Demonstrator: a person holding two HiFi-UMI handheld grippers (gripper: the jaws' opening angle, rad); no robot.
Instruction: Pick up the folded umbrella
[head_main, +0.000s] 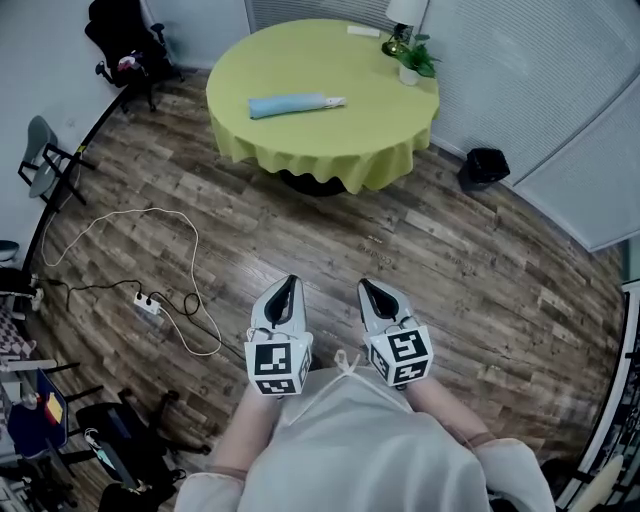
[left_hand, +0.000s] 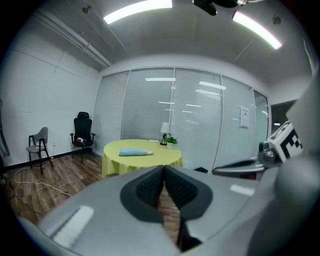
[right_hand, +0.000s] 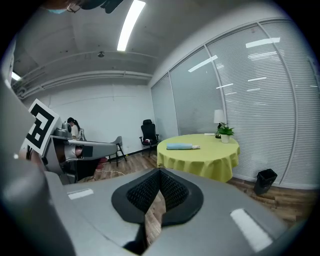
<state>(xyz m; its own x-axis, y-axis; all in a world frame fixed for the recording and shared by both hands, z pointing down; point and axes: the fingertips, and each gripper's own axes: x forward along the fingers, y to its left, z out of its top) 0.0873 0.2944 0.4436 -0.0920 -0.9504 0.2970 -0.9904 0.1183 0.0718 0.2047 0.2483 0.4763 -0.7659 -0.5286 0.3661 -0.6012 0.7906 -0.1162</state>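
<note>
You've got your left claw and right claw both pinched fully closed on nothing, side by side over the wood floor, while the folded umbrella lies flat on the round yellow bench, well apart from both.

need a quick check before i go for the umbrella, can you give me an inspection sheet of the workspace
surface: round table under a yellow-green cloth
job's things: folded umbrella, light blue, lying flat on the table, untouched
clutter: potted plant, lamp and white flat item near the table's far edge
grippers: left gripper and right gripper both shut, empty, over the floor short of the table
cables: white cable and power strip on the floor
surroundings: black bin, office chair, grey chair
</note>
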